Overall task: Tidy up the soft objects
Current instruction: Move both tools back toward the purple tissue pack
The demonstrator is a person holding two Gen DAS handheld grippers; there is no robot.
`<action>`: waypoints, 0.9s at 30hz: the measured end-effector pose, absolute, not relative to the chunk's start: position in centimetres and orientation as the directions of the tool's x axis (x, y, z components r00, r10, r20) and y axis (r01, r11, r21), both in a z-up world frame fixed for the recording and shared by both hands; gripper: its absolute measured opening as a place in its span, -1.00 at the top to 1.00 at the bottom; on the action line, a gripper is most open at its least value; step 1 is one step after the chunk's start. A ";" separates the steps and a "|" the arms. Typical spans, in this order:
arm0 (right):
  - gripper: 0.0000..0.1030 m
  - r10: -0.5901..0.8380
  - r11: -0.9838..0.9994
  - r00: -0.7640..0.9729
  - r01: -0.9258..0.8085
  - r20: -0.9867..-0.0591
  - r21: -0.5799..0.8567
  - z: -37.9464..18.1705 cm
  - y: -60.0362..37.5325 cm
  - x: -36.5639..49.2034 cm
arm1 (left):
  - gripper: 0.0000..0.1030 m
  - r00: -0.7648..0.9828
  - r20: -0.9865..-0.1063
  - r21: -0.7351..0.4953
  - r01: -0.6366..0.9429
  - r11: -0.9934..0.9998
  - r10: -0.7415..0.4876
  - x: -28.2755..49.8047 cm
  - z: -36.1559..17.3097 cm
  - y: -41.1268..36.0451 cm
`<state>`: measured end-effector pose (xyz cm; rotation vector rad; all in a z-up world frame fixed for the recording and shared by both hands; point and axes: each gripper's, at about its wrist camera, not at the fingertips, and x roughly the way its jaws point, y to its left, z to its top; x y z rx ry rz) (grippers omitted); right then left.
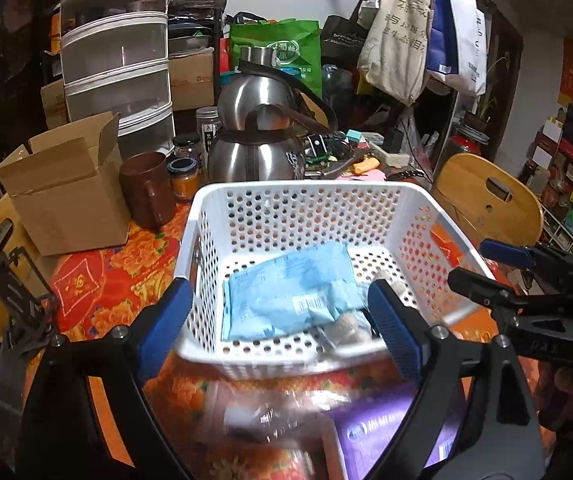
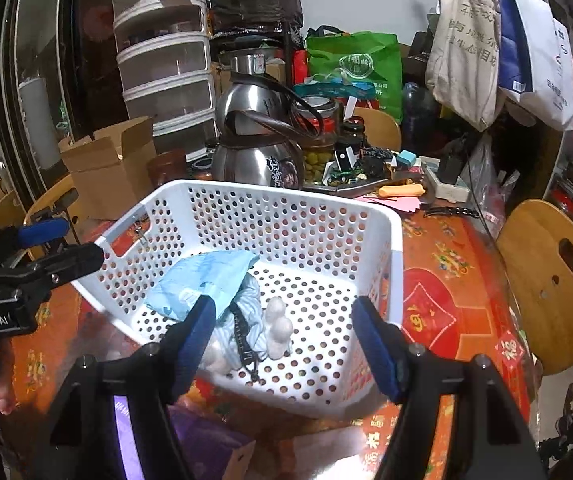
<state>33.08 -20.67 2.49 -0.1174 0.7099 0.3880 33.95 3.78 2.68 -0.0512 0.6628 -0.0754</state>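
Observation:
A white perforated basket (image 1: 206,216) (image 2: 396,280) sits on the red patterned tablecloth. Inside lie a light blue soft packet (image 1: 286,292) (image 2: 202,280), a striped cloth pouch with a dark cord (image 2: 246,320) and white fluffy balls (image 2: 278,326). My left gripper (image 1: 282,320) is open and empty over the basket's near edge; it also shows in the right wrist view (image 2: 62,240). My right gripper (image 2: 286,340) is open and empty over the basket's near edge; it also shows in the left wrist view (image 1: 482,264). A purple packet (image 1: 374,432) (image 2: 126,432) and a clear plastic bag (image 1: 266,412) lie in front of the basket.
Behind the basket stand steel kettles (image 1: 254,148) (image 2: 254,156), a brown mug (image 1: 146,188), jars (image 1: 184,178), a cardboard box (image 1: 62,188) (image 2: 106,164) and stacked clear drawers (image 1: 118,60). Wooden chairs (image 1: 486,196) (image 2: 554,280) flank the table. Bags (image 1: 414,28) hang at the back right.

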 end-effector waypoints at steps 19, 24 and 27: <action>-0.43 0.389 0.898 0.642 -0.425 -0.660 0.116 -3.2 -24.0 18.3 | -0.71 0.734 -0.646 -0.168 0.132 0.977 -0.210 17.8 -4.6 3.2; -0.43 0.409 0.881 0.607 -0.458 -0.681 0.121 -5.9 -23.1 16.6 | -0.71 0.719 -0.660 -0.151 0.156 0.976 -0.217 16.4 -7.4 1.8; -0.43 0.410 0.875 0.595 -0.471 -0.692 0.113 -7.0 -22.5 16.3 | -0.71 0.707 -0.672 -0.143 0.169 0.975 -0.221 16.4 -8.5 1.4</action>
